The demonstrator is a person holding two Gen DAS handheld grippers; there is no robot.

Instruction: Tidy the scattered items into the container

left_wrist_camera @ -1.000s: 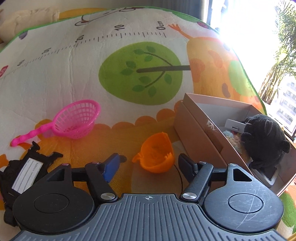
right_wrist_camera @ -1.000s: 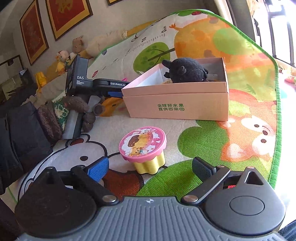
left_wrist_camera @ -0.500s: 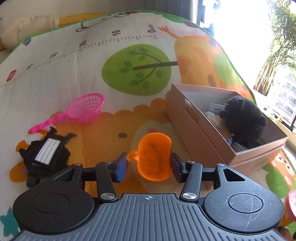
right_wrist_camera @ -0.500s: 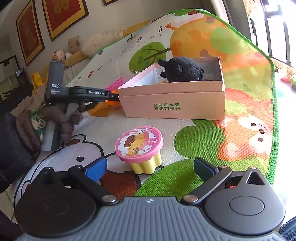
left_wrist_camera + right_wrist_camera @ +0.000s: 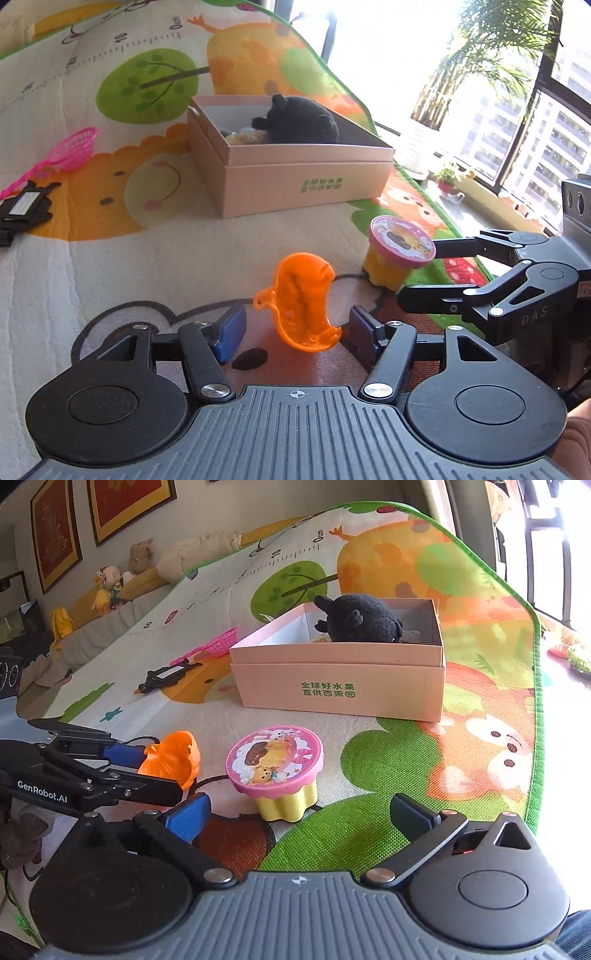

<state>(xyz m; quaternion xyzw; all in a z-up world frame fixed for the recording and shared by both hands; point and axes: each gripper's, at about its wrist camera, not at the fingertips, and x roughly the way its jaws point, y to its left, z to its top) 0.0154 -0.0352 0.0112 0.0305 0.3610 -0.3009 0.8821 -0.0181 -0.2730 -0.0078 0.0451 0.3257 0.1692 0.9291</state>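
An orange toy cup (image 5: pixel 303 306) tilts between the fingers of my left gripper (image 5: pixel 295 328), whose jaws are opening; a gap shows on each side of the cup. In the right wrist view the same cup (image 5: pixel 171 757) sits low over the mat inside the left gripper (image 5: pixel 159 775). My right gripper (image 5: pixel 301 812) is wide and still opening, and nothing touches its pads. A yellow cup with a pink lid (image 5: pixel 275 760) stands just ahead of its fingertips. The pink cardboard box (image 5: pixel 332 686) behind it holds a black plush toy (image 5: pixel 362 618).
A pink toy sieve (image 5: pixel 74 147) and a flat black tag holder (image 5: pixel 22 206) lie on the play mat left of the box (image 5: pixel 306 184). The right gripper (image 5: pixel 419 271) reaches in beside the pink-lidded cup (image 5: pixel 399 247). Soft toys line the back wall. Windows are to the right.
My left gripper closed on the orange cup beside the box and carried it over next to the pink-lidded cup; its jaws have now parted. The right gripper stayed put.
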